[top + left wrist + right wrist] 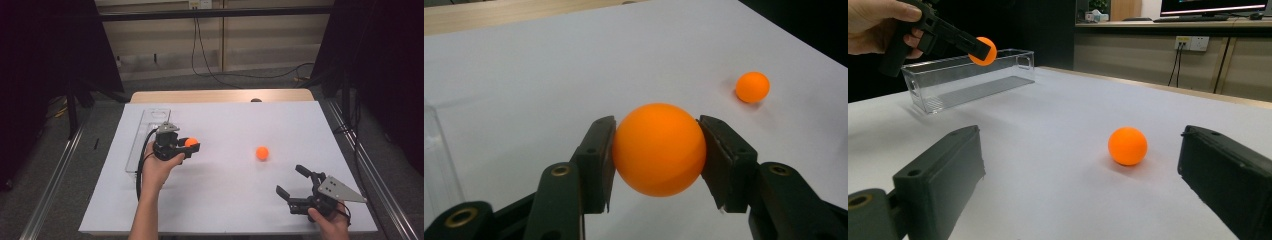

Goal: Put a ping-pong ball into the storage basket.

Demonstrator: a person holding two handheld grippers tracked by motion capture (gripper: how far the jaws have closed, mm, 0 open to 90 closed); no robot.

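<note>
The left tool [656,150] has the orange ball [659,149] pinched squarely between its two black jaws, one pad on each side of its widest part, and carries it clear of the white tabletop [225,200]. From above, that held ball [191,142] sits just right of the clear plastic bin [148,120], not over it yet. It looks light, hollow and hard-shelled, smooth enough to squirt out of an off-centre grip, so across the middle is the place to hold it, and gently.

Now the right tool [1080,185]: jaws spread wide, nothing between them, low by the tabletop. A second orange ball [1127,145] rests ahead of it, apart from both jaws and nearer the right-hand one. It would likely roll at a nudge, so I'd centre the jaws before closing.
</note>
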